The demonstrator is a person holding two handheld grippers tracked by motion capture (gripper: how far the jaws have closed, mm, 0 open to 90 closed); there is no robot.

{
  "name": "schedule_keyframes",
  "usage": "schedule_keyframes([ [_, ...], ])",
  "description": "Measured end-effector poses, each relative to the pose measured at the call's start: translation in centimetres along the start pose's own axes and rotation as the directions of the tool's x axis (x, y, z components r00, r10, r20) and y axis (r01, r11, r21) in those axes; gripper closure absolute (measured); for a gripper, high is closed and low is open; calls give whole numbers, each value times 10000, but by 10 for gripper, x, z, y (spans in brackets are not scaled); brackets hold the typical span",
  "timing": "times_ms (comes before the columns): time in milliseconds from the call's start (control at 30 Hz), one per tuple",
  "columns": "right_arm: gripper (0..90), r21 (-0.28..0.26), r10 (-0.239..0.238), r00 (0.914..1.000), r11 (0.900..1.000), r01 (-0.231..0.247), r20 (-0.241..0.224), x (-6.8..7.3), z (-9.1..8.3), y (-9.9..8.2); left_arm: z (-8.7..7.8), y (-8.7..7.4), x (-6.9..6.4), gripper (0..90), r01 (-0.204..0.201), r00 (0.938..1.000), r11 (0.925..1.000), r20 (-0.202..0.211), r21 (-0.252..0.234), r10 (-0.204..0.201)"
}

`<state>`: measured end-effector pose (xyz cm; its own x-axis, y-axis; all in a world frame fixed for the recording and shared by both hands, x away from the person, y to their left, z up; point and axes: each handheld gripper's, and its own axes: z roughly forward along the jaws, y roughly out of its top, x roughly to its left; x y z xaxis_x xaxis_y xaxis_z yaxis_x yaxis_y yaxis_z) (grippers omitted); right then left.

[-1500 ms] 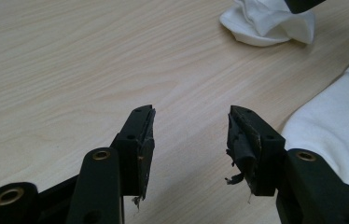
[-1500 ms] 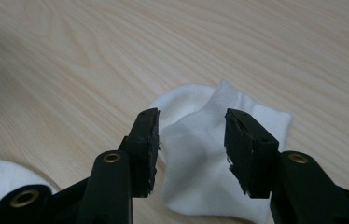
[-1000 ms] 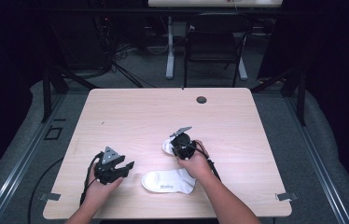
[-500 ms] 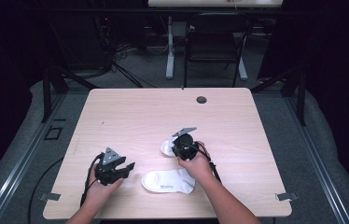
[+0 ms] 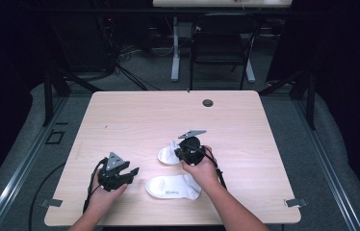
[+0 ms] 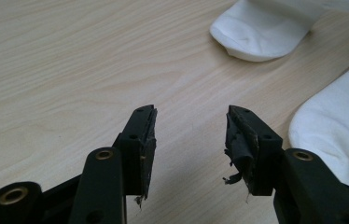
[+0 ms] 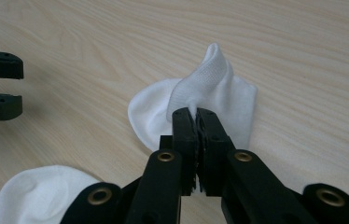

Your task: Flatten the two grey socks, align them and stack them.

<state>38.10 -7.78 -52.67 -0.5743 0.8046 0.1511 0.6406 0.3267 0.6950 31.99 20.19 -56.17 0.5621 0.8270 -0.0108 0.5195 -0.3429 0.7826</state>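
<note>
on table (image 5: pixel 135 115): two white socks; right tool (image 7: pixel 196 116) pinches far sock (image 7: pixel 219 93); left tool (image 6: pixel 191 126) gapes

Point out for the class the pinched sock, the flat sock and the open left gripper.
pinched sock (image 7: pixel 219 95), right gripper view, on its raised fold above the shut jaws.
flat sock (image 5: pixel 173 186), high view, on its middle.
left gripper (image 6: pixel 191 128), left gripper view, midway between its tips.

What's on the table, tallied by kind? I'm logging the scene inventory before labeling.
White socks: 2, the far sock pinched by the right gripper, and the near sock lying flat.
Handheld grippers: 2, the right one and the left gripper, open over bare wood.
Total: 4
</note>
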Motion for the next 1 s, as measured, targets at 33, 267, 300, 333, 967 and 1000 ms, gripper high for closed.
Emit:
schedule_keyframes([
  [33, 873, -49, 56, 10000, 10000, -56, -32, 0, -1, 0, 0, 0, 0, 525, -4, 10000, 10000, -2, -11, 4],
  [267, 872, -377, 364, 9990, 9986, -373, -248, -6, -12, 1, 2, 4, -3, 526, -88, 10000, 9999, 37, -62, 88],
  [300, 873, -435, 379, 9989, 9983, -391, -275, -7, -12, 1, 2, 5, -3, 525, -103, 9999, 9999, 33, -118, 103],
  [333, 873, -456, 462, 9985, 9978, -474, -279, -8, -13, 0, 2, 6, -4, 526, -89, 9999, 9999, 50, -99, 90],
  [967, 871, -550, 868, 9953, 9945, -892, -439, -20, -17, -7, 28, 46, -17, 591, -76, 9991, 9997, 411, -235, 86],
  [1000, 871, -594, 858, 9953, 9943, -883, -441, -20, -17, -7, 31, 48, -19, 592, -101, 9990, 9997, 432, -202, 109],
])
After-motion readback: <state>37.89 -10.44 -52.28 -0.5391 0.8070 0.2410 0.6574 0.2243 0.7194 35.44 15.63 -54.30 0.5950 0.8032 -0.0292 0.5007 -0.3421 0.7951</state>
